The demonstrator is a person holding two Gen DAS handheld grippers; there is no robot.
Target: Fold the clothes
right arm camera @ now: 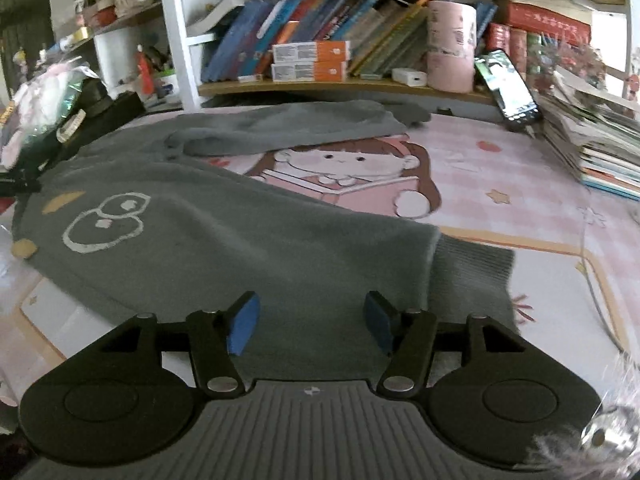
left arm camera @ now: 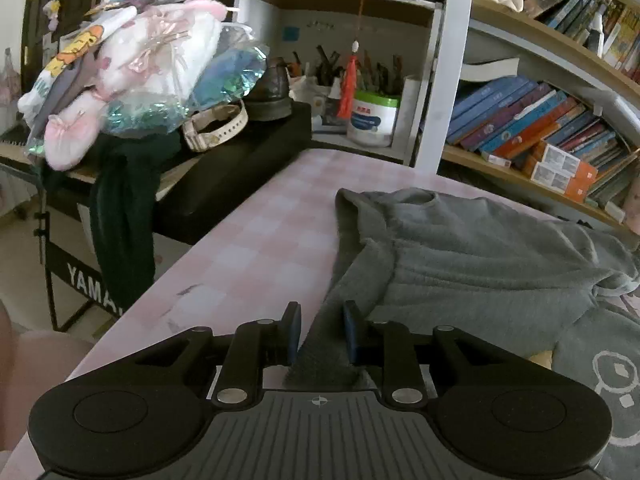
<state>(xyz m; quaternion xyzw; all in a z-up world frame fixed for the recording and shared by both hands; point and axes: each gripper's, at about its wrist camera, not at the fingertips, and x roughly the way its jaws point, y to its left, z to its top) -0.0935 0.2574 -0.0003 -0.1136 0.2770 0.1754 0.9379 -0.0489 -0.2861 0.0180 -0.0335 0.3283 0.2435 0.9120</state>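
A grey knit sweater (right arm camera: 208,240) with a white outline design lies spread on a pink cartoon table mat (right arm camera: 500,184). One sleeve lies folded across its far side (right arm camera: 288,128). In the left wrist view the sweater (left arm camera: 480,252) lies to the right, and its other sleeve runs down between the fingers of my left gripper (left arm camera: 322,328), whose jaws stand narrowly apart around the ribbed cuff (left arm camera: 320,364). My right gripper (right arm camera: 310,320) is open just above the sweater's lower body, near the ribbed hem (right arm camera: 472,276).
A bookshelf (right arm camera: 320,40) runs along the back. A phone (right arm camera: 508,88) leans by a stack of books (right arm camera: 600,148) at the right. A pink cylinder (right arm camera: 450,48) stands on the shelf. A keyboard stand piled with clothes and bags (left arm camera: 132,72) is left of the table.
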